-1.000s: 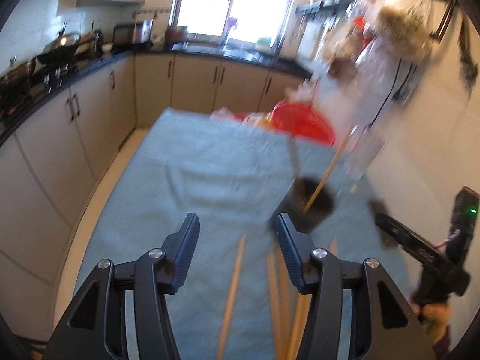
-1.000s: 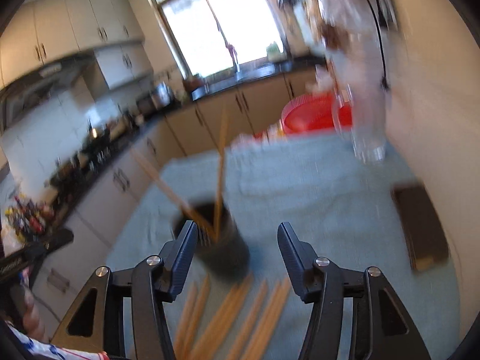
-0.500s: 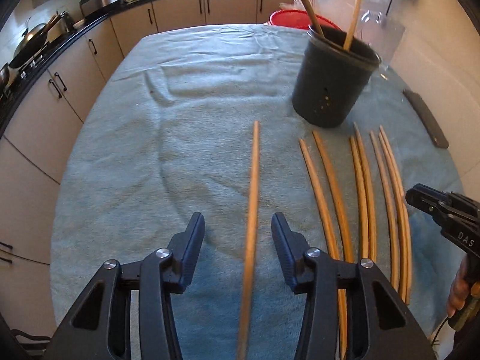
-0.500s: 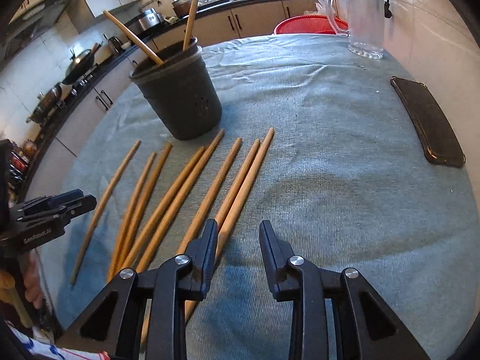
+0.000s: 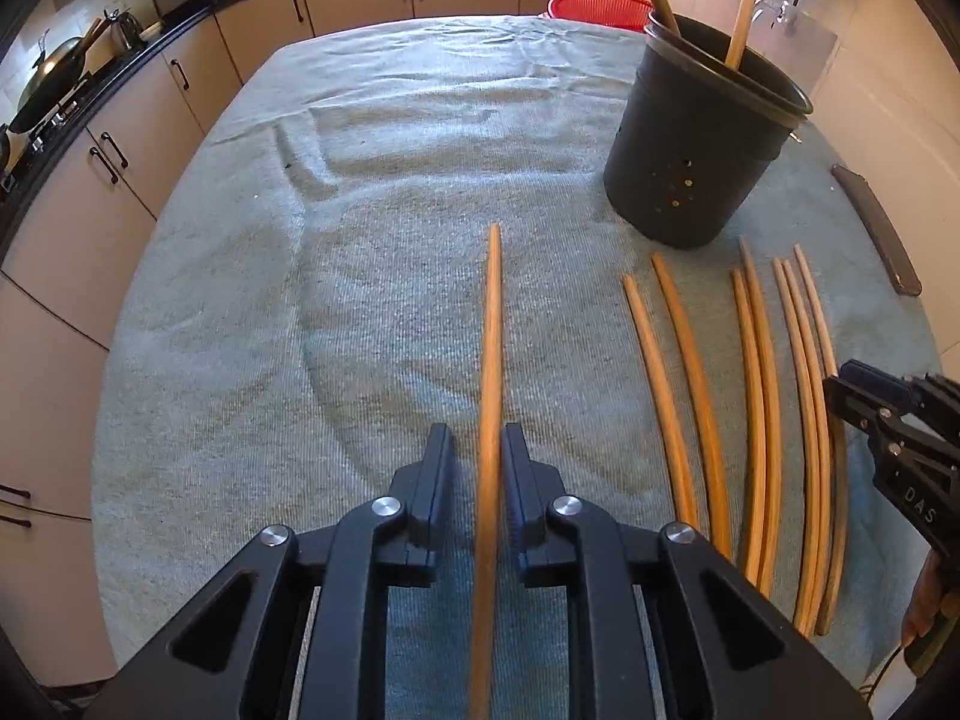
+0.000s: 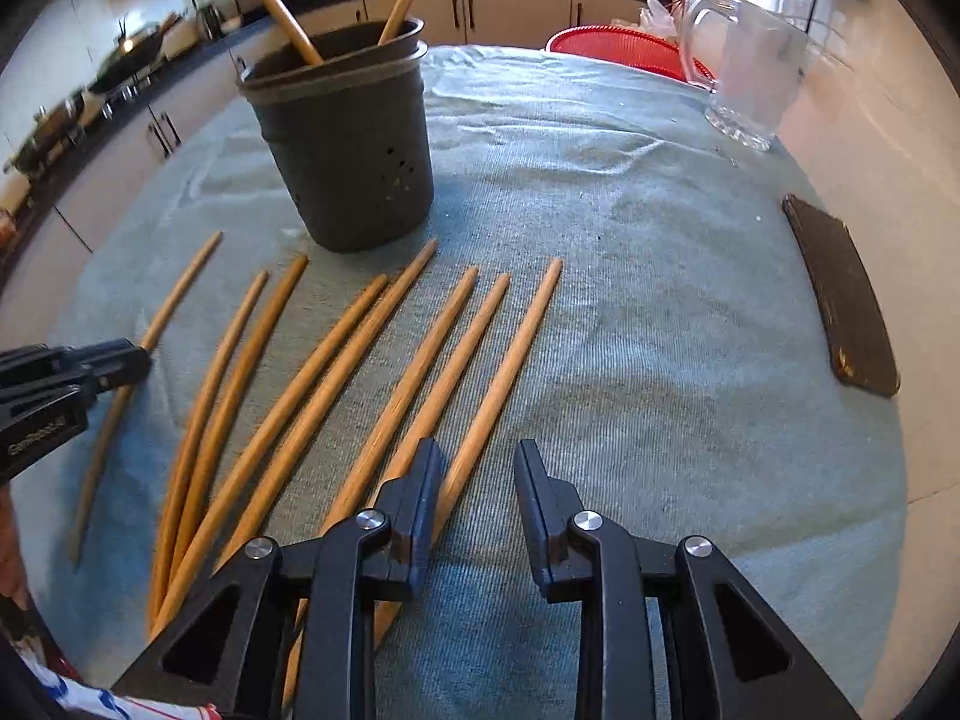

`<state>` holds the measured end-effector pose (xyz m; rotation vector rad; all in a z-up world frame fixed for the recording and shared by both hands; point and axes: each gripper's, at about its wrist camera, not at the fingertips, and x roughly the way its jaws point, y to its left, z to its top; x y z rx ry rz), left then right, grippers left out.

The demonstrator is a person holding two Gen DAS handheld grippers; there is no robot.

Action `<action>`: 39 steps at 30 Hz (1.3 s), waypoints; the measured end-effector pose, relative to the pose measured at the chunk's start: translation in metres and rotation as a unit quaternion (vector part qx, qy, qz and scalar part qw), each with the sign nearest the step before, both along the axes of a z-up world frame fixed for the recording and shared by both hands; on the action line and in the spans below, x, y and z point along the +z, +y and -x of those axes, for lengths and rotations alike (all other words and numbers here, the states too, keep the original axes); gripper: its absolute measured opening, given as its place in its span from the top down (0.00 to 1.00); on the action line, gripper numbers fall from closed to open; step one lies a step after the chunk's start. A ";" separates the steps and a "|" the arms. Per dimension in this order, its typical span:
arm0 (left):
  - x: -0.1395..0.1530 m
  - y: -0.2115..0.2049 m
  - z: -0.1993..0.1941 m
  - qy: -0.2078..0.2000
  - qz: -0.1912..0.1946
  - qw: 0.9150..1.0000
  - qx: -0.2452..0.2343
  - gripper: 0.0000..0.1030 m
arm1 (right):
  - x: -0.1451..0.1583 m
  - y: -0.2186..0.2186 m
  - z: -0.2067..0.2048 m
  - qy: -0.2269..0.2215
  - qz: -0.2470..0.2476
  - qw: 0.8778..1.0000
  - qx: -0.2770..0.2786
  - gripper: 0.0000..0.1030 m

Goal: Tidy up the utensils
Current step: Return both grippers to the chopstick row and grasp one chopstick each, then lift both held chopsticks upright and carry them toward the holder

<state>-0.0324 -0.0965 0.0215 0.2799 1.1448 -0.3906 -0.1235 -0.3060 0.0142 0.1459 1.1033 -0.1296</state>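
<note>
Several wooden chopsticks (image 5: 756, 396) lie side by side on a grey-blue cloth (image 5: 360, 240). One lone chopstick (image 5: 491, 360) lies apart to their left. My left gripper (image 5: 478, 444) straddles its near part, fingers (image 5: 440, 468) narrowed close to it, small gaps still showing. A black utensil holder (image 5: 696, 150) with two chopsticks standing in it is at the far right; it also shows in the right wrist view (image 6: 348, 150). My right gripper (image 6: 478, 462) is open and empty, low over the cloth beside the rightmost chopstick (image 6: 510, 372).
A dark flat phone-like slab (image 6: 840, 306) lies at the right edge. A glass jug (image 6: 750, 78) and a red basket (image 6: 618, 48) stand at the far end. Kitchen cabinets and a counter (image 5: 150, 90) run to the left.
Both grippers swung down over the table. My left gripper's fingers have narrowed around the lone chopstick. My right gripper moved closer to the rightmost chopsticks and stands a little wider open.
</note>
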 end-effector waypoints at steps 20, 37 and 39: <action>0.000 0.051 0.009 0.130 0.074 0.983 0.102 0.93 | -0.001 -0.045 0.023 0.100 -0.025 0.993 0.057 0.92; -0.006 0.023 -0.024 0.141 0.032 0.987 0.063 0.93 | 0.001 -0.034 -0.036 0.177 0.027 0.978 0.102 0.90; -0.006 0.023 -0.024 0.132 0.038 0.989 0.055 0.93 | 0.002 -0.028 -0.032 0.159 0.037 0.981 0.109 0.93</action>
